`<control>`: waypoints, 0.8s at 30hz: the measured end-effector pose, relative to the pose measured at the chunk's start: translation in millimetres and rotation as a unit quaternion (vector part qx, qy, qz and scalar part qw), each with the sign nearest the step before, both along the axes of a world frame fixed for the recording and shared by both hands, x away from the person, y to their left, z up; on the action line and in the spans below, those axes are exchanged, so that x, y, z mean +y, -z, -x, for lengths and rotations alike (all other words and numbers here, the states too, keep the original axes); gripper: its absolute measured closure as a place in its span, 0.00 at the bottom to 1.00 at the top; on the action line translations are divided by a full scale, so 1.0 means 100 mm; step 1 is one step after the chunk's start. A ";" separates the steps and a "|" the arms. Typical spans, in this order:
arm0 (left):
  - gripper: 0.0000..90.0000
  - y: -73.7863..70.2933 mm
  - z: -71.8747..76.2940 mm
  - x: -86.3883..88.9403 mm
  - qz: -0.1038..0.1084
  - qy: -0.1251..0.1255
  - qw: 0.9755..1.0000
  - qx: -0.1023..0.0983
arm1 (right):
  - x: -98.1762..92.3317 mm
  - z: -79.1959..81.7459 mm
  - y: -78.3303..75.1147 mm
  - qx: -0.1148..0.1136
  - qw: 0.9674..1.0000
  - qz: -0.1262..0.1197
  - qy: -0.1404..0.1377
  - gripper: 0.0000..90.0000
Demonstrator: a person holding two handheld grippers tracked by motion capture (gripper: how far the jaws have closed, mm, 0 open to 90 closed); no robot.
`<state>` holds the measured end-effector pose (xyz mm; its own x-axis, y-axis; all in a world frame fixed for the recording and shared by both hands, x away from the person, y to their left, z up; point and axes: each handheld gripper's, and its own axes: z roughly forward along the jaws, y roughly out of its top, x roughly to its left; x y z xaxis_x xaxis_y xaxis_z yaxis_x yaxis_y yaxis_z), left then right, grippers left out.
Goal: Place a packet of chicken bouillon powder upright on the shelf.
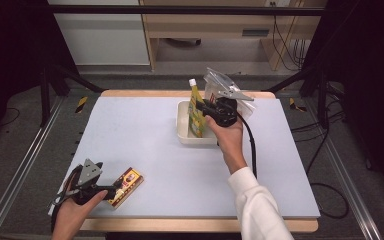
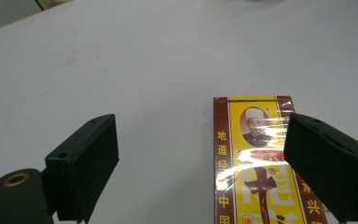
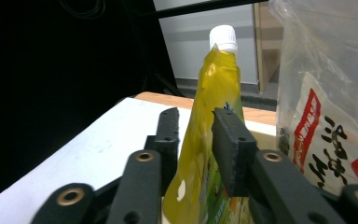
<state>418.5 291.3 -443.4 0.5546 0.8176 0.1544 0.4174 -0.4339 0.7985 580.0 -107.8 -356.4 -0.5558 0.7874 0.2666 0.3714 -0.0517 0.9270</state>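
A white rectangular plastic tub (image 1: 184, 131) on the pale grey bench (image 1: 145, 135) holds an upright yellow squeeze pouch with a white screw cap (image 3: 214, 107) and a clear plastic bag with red print (image 3: 326, 116) beside it. The tub's floor is hidden. The right gripper (image 3: 193, 140) has narrow fingers around the pouch; contact is unclear. The left gripper (image 2: 200, 154) stands wide over a red-and-yellow flat box (image 2: 256, 163), cut off below.

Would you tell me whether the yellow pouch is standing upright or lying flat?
Upright: the yellow pouch stands in the white tray with its white cap topmost, between the right tool's jaws.
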 end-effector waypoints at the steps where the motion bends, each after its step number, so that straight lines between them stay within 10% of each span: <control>1: 0.11 0.00 0.00 0.00 -0.001 0.000 1.000 0.000 | 0.00 0.02 -0.01 -0.001 1.000 0.003 -0.001 0.74; 24: 0.10 0.01 0.00 -0.01 -0.007 -0.001 1.000 -0.001 | -0.09 0.53 -0.03 -0.040 0.997 0.060 0.015 0.23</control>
